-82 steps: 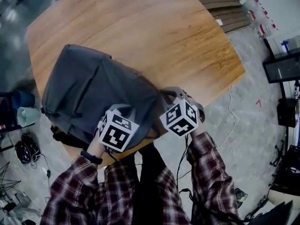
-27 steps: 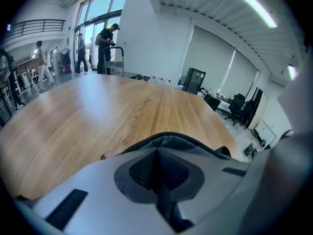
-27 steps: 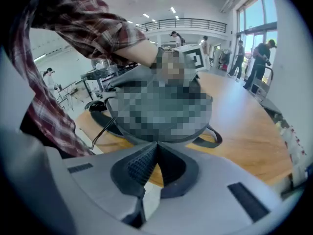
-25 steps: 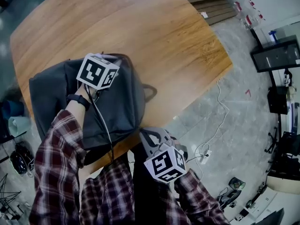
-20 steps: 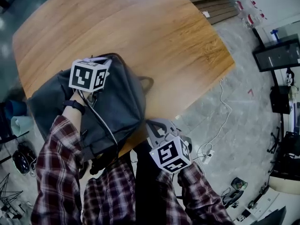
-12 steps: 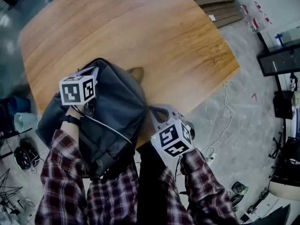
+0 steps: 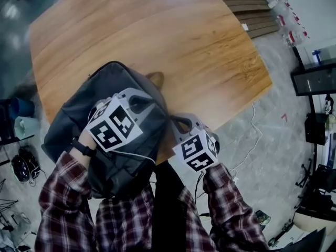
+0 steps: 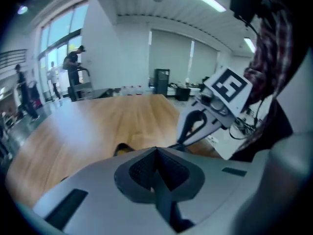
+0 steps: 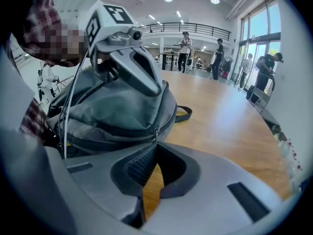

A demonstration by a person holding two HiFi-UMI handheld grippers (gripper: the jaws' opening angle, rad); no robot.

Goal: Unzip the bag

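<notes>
A grey backpack (image 7: 118, 80) lies at the near left edge of the wooden table (image 7: 173, 35), partly hanging over it. In the right gripper view the backpack (image 9: 117, 106) fills the left, its zip running along the near side. My right gripper (image 9: 156, 144) is shut, with the zipper pull (image 9: 155, 131) at its tips. My left gripper (image 7: 155, 105) hovers over the bag's top with its jaws shut and nothing seen between them; it points toward the right gripper (image 7: 172, 122). The bag's brown handle loop (image 9: 183, 112) rests on the wood.
The table's near edge runs just behind both grippers, with grey floor and a white cable (image 7: 252, 140) beyond. A wire from the left gripper drapes across the bag. Bottles (image 7: 286, 14) and black equipment (image 7: 315, 77) stand at the right. People stand far across the room.
My left gripper came back from the bag's far side to its near top. The bag has turned and slid toward the edge. The right gripper rose from below the table to the zip.
</notes>
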